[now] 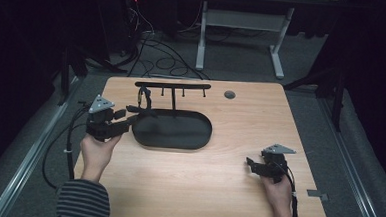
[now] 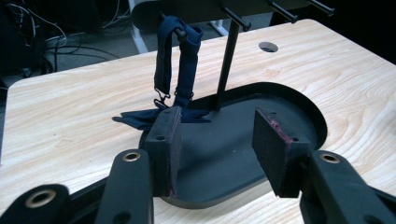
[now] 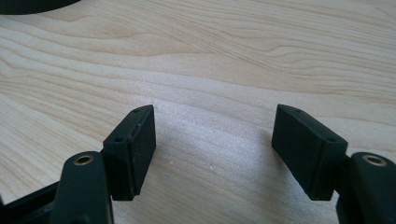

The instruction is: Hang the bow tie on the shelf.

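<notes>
A black stand [image 1: 173, 100] rises from an oval black tray [image 1: 179, 133] and carries a top bar with several pegs [image 1: 172, 86]. A dark blue bow tie strap [image 2: 180, 60] hangs looped over the leftmost peg, and its bow [image 2: 154, 117] rests on the tray's left rim. My left gripper [image 1: 132, 118] is at the tray's left edge and points at the bow. Its jaws [image 2: 217, 149] stand open just short of the bow, with nothing between the pads. My right gripper [image 1: 250, 164] rests low on the wood at the front right, open over bare table [image 3: 212, 149].
A round cable hole [image 1: 229, 95] sits in the wooden table top [image 1: 260, 122] behind the tray. Beyond the table's far edge are cables and a white desk frame [image 1: 202, 34] on the floor. A small metal bracket [image 1: 317, 195] sticks out at the right front corner.
</notes>
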`<control>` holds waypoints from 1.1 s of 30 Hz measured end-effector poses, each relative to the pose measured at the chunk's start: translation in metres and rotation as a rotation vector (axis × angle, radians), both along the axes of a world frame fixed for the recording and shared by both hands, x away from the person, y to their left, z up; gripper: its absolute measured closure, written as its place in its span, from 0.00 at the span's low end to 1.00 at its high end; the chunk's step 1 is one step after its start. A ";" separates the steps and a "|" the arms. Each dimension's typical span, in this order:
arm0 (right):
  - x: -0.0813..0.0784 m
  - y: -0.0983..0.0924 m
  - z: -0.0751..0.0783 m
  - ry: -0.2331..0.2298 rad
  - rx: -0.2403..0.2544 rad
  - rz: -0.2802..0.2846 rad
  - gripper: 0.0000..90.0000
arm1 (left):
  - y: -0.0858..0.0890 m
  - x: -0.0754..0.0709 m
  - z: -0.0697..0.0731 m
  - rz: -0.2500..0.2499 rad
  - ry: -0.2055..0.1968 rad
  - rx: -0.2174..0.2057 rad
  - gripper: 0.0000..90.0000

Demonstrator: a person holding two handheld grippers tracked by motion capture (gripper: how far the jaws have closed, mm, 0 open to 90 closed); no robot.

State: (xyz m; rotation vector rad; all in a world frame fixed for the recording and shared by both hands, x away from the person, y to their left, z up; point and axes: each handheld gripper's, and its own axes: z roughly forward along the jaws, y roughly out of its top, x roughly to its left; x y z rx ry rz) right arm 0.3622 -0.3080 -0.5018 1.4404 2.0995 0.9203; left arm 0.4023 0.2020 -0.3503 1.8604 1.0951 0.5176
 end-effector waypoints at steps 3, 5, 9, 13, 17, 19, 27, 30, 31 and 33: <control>0.000 0.000 0.000 0.001 0.000 0.001 0.36 | 0.001 -0.003 -0.001 0.003 -0.004 -0.015 0.59; 0.000 0.000 0.000 0.001 -0.001 0.001 0.36 | 0.002 -0.006 -0.002 0.008 -0.017 -0.022 0.59; 0.000 0.000 0.000 0.001 -0.002 0.002 0.36 | 0.003 -0.013 -0.004 0.011 -0.027 -0.033 0.59; 0.000 0.000 0.000 0.000 -0.004 0.003 0.36 | 0.006 -0.017 -0.007 0.018 -0.025 -0.038 0.58; 0.000 0.000 0.000 -0.002 -0.007 0.005 0.36 | 0.008 -0.021 -0.009 0.028 -0.030 -0.048 0.58; 0.000 0.000 0.000 -0.001 -0.006 0.002 0.36 | 0.009 -0.024 -0.010 0.028 -0.033 -0.052 0.58; 0.000 0.001 0.000 -0.001 -0.009 0.000 0.36 | 0.008 -0.030 -0.014 0.022 -0.034 -0.052 0.58; 0.000 0.001 0.000 -0.001 -0.012 0.000 0.36 | 0.008 -0.033 -0.016 0.020 -0.036 -0.051 0.58; 0.000 0.001 0.000 -0.001 -0.012 0.000 0.36 | 0.008 -0.034 -0.016 0.020 -0.036 -0.051 0.58; 0.000 0.001 0.000 -0.002 -0.014 0.001 0.36 | 0.008 -0.036 -0.018 0.018 -0.036 -0.053 0.58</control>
